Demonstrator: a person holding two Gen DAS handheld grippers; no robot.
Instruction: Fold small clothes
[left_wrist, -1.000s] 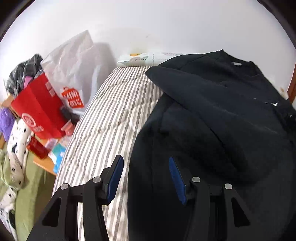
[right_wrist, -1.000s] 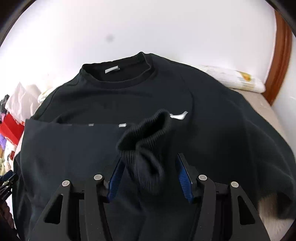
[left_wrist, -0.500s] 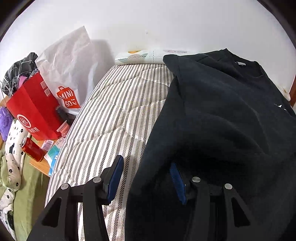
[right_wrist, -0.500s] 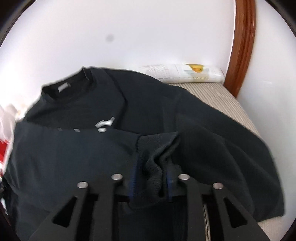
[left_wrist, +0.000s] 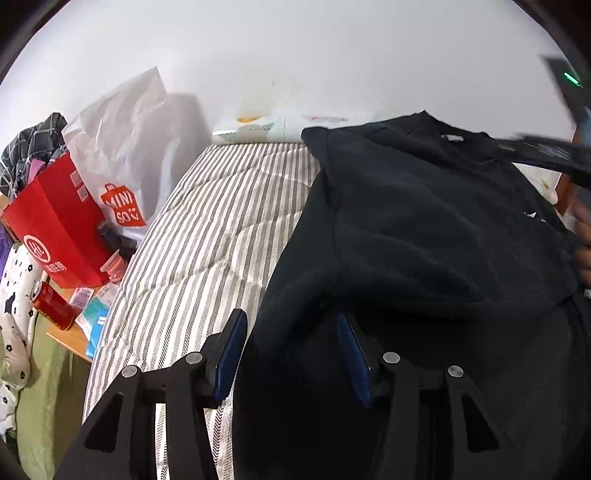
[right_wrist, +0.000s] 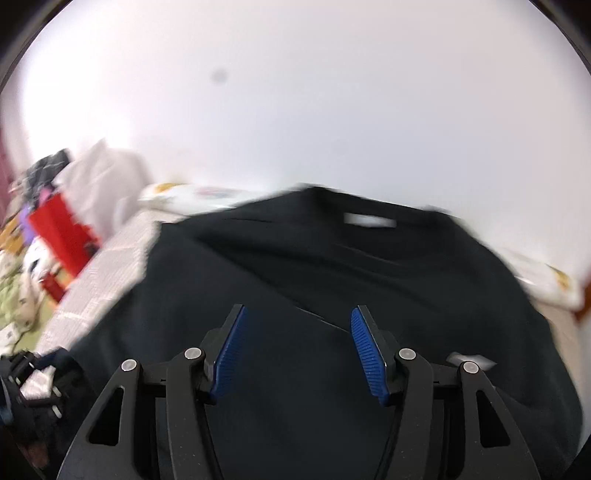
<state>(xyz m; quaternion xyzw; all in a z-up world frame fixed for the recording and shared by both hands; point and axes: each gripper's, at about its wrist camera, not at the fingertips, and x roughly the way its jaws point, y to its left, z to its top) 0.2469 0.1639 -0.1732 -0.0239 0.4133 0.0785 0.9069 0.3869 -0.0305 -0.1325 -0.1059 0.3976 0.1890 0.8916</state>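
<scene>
Black sweatshirt (left_wrist: 424, 229): lies spread on the striped bed (left_wrist: 207, 236), collar toward the wall, one side already folded in over the body.

Left of the sweatshirt, off the bed's edge: red paper bag (left_wrist: 55, 225), white Miniso bag (left_wrist: 125, 147), red drink can (left_wrist: 51, 304). None of them lies on the folding area.

Left gripper (left_wrist: 291, 343): fingers half spread, straddling the sweatshirt's left edge; cloth lies between them, but whether the pads press it cannot be told.

Right gripper (right_wrist: 295, 350): over the sweatshirt's body, view blurred; fingers have just been opening and stand apart with nothing between them.

Step in hand, as a judgement: a sleeve fold just set down. Next move likely calls for taking the left edge or hem and folding it across. Possible snag: loose folded layers shifting when cloth is lifted.
</scene>
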